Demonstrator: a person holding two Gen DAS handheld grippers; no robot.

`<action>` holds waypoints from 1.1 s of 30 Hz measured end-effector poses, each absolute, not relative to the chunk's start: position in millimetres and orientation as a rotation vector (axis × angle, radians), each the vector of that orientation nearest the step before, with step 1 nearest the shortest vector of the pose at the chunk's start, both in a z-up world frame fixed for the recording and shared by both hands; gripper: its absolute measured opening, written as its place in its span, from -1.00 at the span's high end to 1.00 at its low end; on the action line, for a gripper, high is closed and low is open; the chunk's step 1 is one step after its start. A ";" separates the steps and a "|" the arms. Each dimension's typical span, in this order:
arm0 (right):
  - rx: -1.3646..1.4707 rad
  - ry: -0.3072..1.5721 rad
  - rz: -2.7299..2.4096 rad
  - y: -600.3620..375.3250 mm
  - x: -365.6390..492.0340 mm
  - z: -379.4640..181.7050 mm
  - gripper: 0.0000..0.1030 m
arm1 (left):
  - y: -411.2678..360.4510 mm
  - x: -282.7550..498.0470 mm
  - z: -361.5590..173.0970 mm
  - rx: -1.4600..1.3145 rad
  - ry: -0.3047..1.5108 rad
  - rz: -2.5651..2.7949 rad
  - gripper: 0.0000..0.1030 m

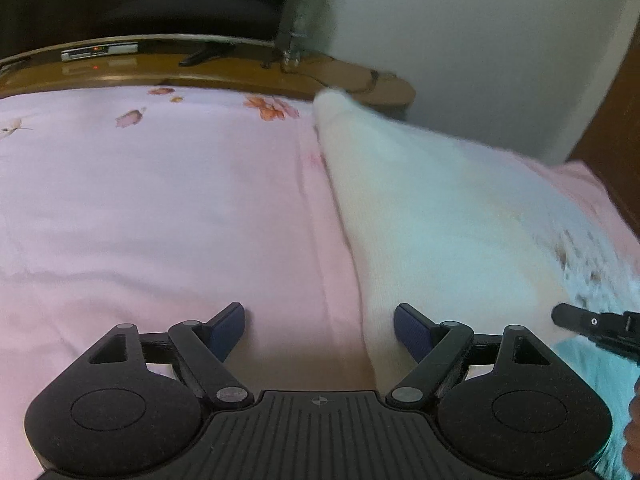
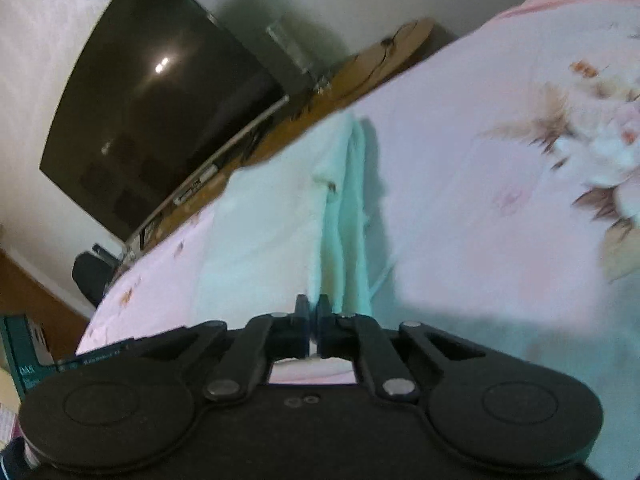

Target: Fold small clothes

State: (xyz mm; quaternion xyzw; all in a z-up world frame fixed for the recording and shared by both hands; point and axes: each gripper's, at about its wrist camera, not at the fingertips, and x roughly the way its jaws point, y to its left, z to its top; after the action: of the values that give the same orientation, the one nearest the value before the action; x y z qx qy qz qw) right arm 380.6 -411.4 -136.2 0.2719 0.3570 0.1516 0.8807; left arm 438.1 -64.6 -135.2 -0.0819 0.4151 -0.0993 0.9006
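A small white and pale mint garment [image 1: 440,220] lies on a pink flowered bed sheet [image 1: 160,200], pulled up into a taut ridge that runs towards the far edge of the bed. My left gripper [image 1: 319,312] is open, low over the sheet, and its right finger is over the garment's left edge with nothing pinched. At the right edge of the left wrist view my right gripper [image 1: 558,315] reaches into the garment's near corner. In the right wrist view the right gripper [image 2: 313,308] is shut on the garment [image 2: 272,220], whose folds converge at the jaws.
Beyond the bed's far edge stands a wooden TV stand [image 1: 240,76] with a dark television [image 2: 160,120] and a small silver box [image 1: 100,51]. A pale wall rises behind. A person's hand [image 1: 632,440] shows at the right edge. The sheet [image 2: 480,160] stretches right of the garment.
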 end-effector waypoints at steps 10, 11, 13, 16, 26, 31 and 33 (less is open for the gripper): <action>0.415 0.692 0.290 -398.6 380.6 -131.0 0.65 | -57.5 459.3 -111.8 -0.104 0.764 -0.220 -0.59; 0.392 0.659 0.291 -397.6 384.2 -125.3 0.66 | -57.8 469.2 -108.4 -0.109 0.749 -0.216 -0.59; 0.371 0.611 0.291 -391.3 399.4 -118.1 0.69 | -61.0 489.0 -107.5 -0.112 0.735 -0.196 -0.59; 0.310 0.585 0.312 -372.9 430.3 -115.9 0.73 | -65.1 512.9 -120.0 -0.153 0.768 -0.181 -0.59; 0.143 0.686 0.267 -352.8 466.2 -126.1 0.85 | -63.6 543.2 -112.4 -0.145 0.740 -0.204 -0.60; 0.129 0.589 0.254 -344.2 498.9 -113.1 0.65 | -73.4 587.3 -118.3 -0.189 0.764 -0.179 -0.60; 0.117 0.597 0.260 -337.1 516.3 -114.8 0.65 | -78.5 599.2 -134.9 -0.213 0.823 -0.178 -0.60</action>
State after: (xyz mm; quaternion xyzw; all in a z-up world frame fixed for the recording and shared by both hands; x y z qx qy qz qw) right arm 516.3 -337.1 -114.8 0.0573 0.2933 0.1277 0.9457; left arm 599.2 -78.5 -134.9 -0.1031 0.3985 -0.0861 0.9073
